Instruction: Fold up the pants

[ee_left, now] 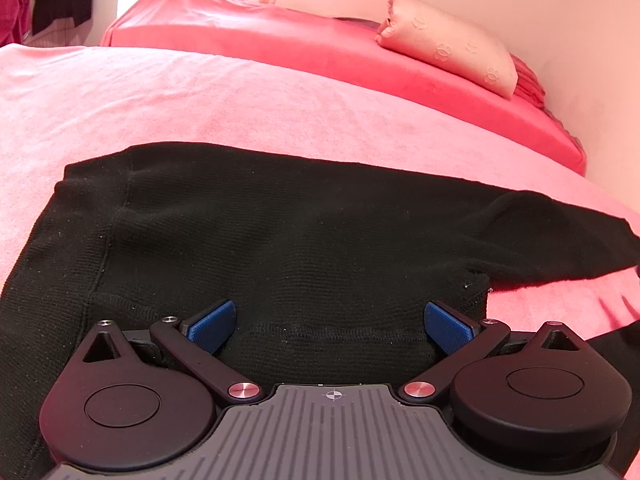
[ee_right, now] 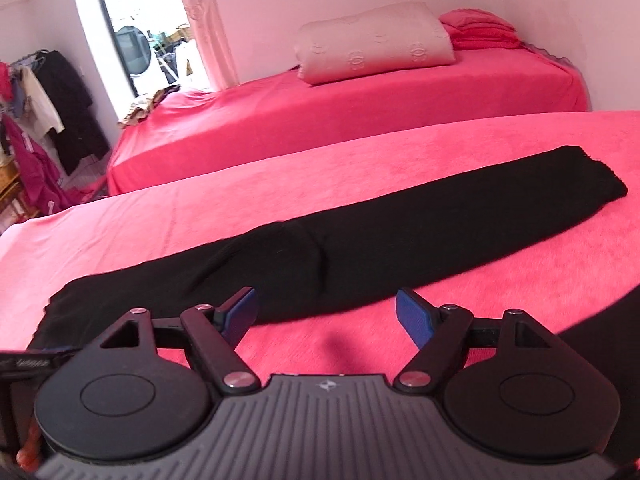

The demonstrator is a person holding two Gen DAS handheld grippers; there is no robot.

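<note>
The near bed [ee_right: 168,216], covered in a pink terry spread, serves as the work surface, and the black pants [ee_right: 328,248] lie flat on it as one long band, legs laid together. The left gripper [ee_left: 330,322] hangs low over the wide waist end of the pants [ee_left: 260,232], its blue pads [ee_left: 212,326] spread far apart with black knit fabric showing between them but not pinched; whether the pads touch the cloth cannot be told. The right gripper [ee_right: 326,316] stands just on the near side of the pants, above bare pink spread, its jaws wide apart and empty, the near edge of the pants passing right beyond its fingertips. From there the legs of the pants run away toward the far right of the bed, ending at the cuffs. Beyond the near bed stands a second bed [ee_right: 360,108] in a brighter pink cover, carrying a pale rolled quilt [ee_right: 376,44] and, beside it, a stack of folded pink cloth [ee_right: 480,30]. Farther off, left of the second bed, clothes hang on a rack [ee_right: 52,92] and a bright doorway [ee_right: 140,32] opens in the white wall
</note>
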